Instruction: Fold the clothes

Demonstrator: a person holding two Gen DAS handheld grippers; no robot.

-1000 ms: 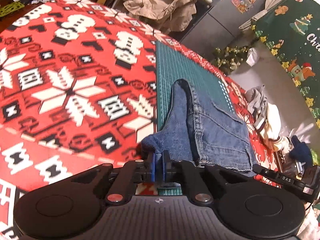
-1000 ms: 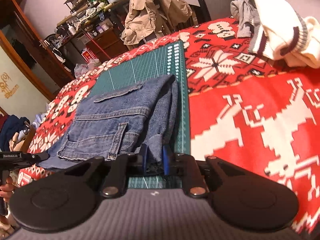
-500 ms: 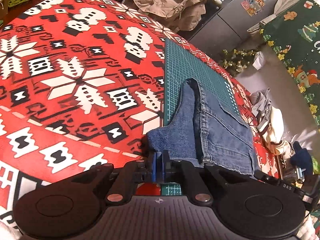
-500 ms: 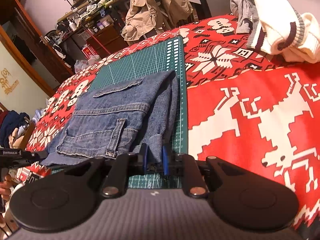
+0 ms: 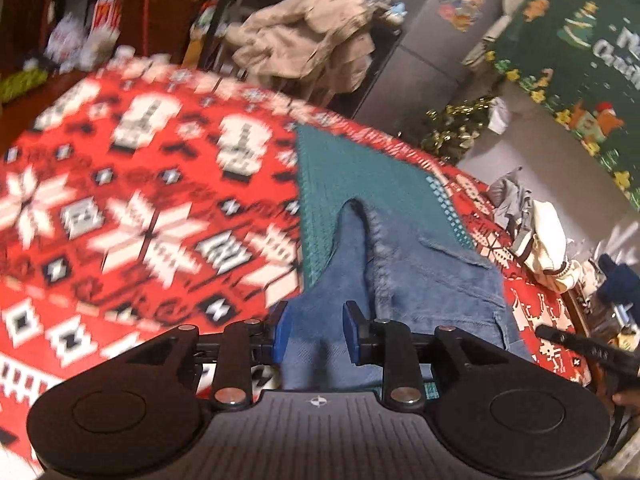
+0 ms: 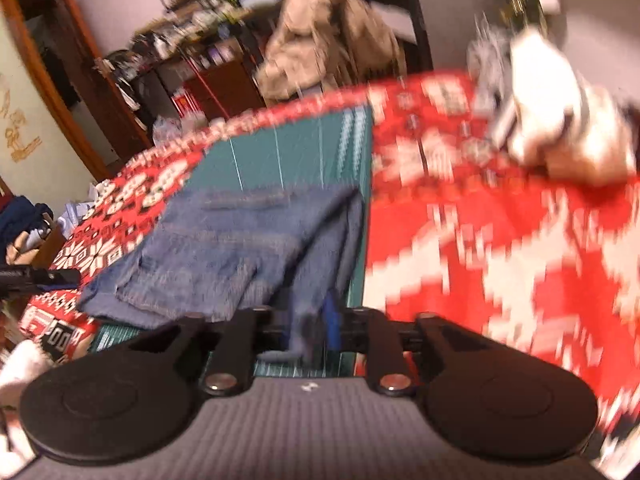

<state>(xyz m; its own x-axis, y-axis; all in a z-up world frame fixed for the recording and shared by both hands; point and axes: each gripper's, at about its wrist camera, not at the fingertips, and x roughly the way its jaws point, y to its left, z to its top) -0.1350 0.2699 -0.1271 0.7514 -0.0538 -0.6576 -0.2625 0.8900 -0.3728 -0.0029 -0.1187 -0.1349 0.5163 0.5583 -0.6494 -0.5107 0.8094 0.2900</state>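
Note:
Folded blue jeans (image 5: 420, 272) lie on a green cutting mat (image 5: 352, 168) over a red patterned blanket (image 5: 140, 220). My left gripper (image 5: 316, 328) is at their near left corner. Its jaws are opening, and the denim lies loose between the blue pads (image 5: 280, 330). In the right wrist view the jeans (image 6: 224, 248) spread to the left on the mat (image 6: 280, 148). There my right gripper (image 6: 316, 328) is shut on a bunched fold at their near right corner, lifted slightly. Both views are blurred by motion.
A white sweater with grey clothes (image 6: 560, 132) is piled on the blanket (image 6: 500, 260) at the far right. A beige coat (image 5: 308, 40) hangs over furniture behind the table. The other gripper's black tip (image 5: 588, 352) shows at the right edge.
The left jaws, pinched on the denim corner before, have spread apart. The right jaws have closed tighter on their fold. Both grippers have risen a little and rolled.

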